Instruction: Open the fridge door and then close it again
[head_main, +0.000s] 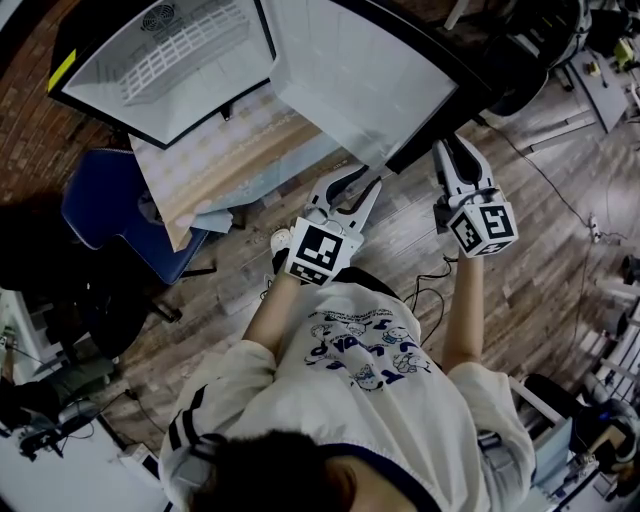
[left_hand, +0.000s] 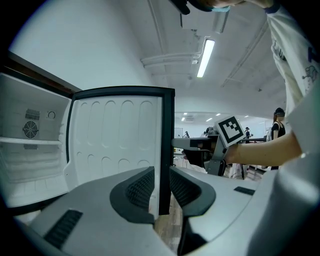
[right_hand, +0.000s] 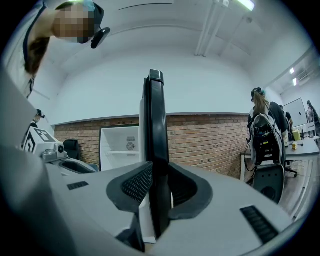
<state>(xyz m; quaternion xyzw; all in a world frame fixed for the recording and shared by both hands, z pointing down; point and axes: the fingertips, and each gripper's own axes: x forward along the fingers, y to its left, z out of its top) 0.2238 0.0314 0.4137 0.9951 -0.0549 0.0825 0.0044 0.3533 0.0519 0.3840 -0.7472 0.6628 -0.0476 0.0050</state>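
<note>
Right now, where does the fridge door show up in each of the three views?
Head view: fridge door at upper centre, a pale panel standing open.
Left gripper view: fridge door at centre, white inner face toward the camera.
Right gripper view: fridge door at centre, edge-on, a dark upright strip.
Shared landmark: the round fan vent inside the fridge.

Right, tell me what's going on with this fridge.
A person holds a claw in each hand. The left claw and the right claw are both clamped on the free edge of the fridge door, which stands wide open. The fridge shows its white interior. The door is not yet closed.
</note>
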